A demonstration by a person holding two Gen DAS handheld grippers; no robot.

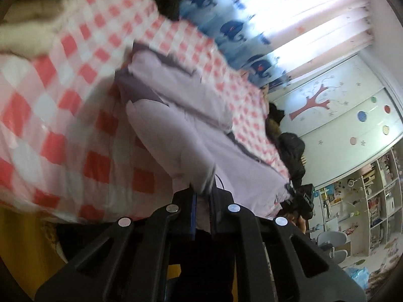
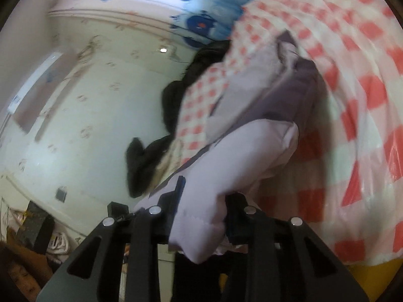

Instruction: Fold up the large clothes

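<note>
A lilac padded jacket (image 1: 181, 125) lies across a bed covered in a red-and-white checked sheet (image 1: 63, 105). My left gripper (image 1: 202, 196) is shut on a puffy lilac edge of the jacket, which bulges out above the fingers. In the right wrist view the same jacket (image 2: 254, 151) runs from the bed into my right gripper (image 2: 204, 201), which is shut on a thick lilac fold. The darker purple lining (image 2: 292, 93) shows further back. Both views are tilted and blurred.
Dark garments (image 2: 148, 156) and a fur-trimmed one (image 1: 22, 32) lie on the checked sheet (image 2: 365, 100). Blue-patterned curtains (image 1: 241, 27), a decorated wardrobe (image 1: 340, 105), shelves (image 1: 377, 188) and a chair (image 1: 330, 241) stand beyond. The right gripper also shows in the left wrist view (image 1: 302, 198).
</note>
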